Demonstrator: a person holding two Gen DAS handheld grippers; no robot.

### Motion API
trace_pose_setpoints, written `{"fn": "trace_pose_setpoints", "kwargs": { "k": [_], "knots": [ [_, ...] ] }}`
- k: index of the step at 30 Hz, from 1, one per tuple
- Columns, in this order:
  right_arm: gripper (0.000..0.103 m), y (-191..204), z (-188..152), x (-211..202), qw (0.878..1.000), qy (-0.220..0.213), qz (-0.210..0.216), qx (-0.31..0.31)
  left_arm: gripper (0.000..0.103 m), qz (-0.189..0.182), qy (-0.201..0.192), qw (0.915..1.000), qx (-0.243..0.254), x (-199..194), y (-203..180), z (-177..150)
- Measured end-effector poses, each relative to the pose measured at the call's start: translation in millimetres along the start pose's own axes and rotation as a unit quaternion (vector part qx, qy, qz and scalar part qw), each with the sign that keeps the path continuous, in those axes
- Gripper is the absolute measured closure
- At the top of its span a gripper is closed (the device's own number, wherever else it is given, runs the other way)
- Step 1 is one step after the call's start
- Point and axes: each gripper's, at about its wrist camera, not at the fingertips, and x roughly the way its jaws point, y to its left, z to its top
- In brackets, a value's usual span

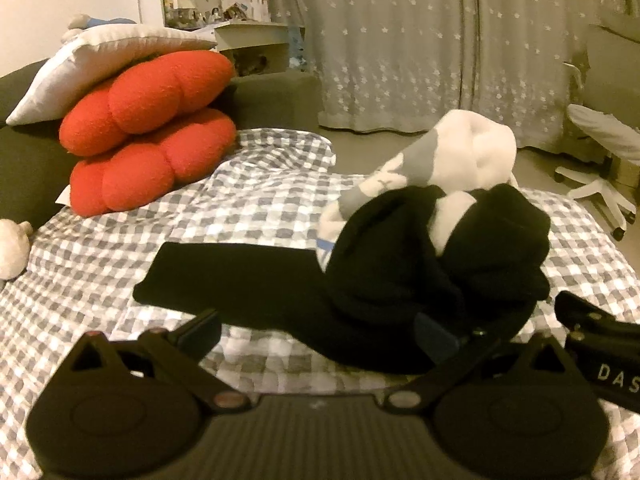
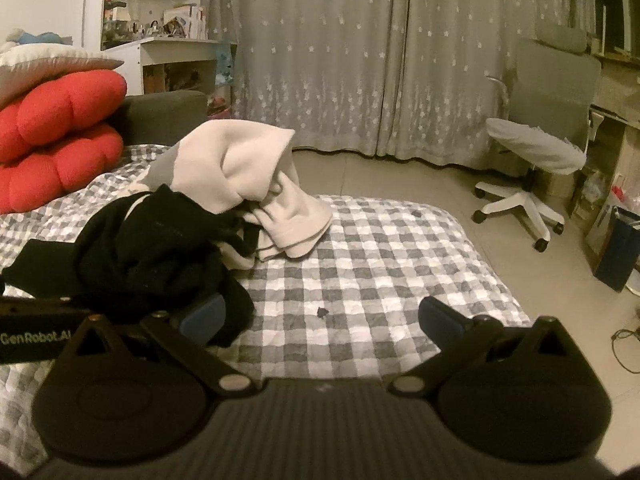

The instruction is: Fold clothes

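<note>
We see a bed covered by a gray-and-white checked quilt (image 2: 380, 248), which takes up most of both views. Behind it hang star-patterned curtains (image 2: 340, 52), with a gray office chair (image 2: 544, 128) on the floor to the right. At the far left of the bed, two red cushions (image 1: 148, 132) are stacked one on the other, with a white pillow (image 1: 96, 64) lying on top of them.

The clothes sit in a loose heap near the middle of the quilt. A black garment (image 1: 400, 256) lies in front, one flat part of it stretching out to the left, the rest bunched up. A white garment with gray patches (image 2: 248, 176) is piled behind and over it, unfolded.

Our left gripper (image 1: 316, 332) has its jaws spread wide, the right finger touching the lower edge of the black garment (the left finger sits over bare quilt). Our right gripper (image 2: 324, 320) is also spread wide; its left finger is against the black garment, its right finger over the quilt. A small dark speck (image 2: 322, 312) lies on the quilt between the fingers.
</note>
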Motion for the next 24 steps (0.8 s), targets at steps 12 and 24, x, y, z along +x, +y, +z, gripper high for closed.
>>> {"fn": "trace_pose_setpoints", "kwargs": {
  "k": [12, 24],
  "knots": [
    [0.000, 0.6, 0.6, 1.1, 1.000, -0.003, -0.002, -0.003, 0.000, 0.011, 0.001, 0.9999, -0.001, 3.9, 4.2, 0.9],
    [0.000, -0.6, 0.3, 1.4, 1.000, 0.000, -0.006, -0.004, 0.000, 0.013, 0.000, 0.9999, 0.001, 4.0, 4.4, 1.3]
  ]
}}
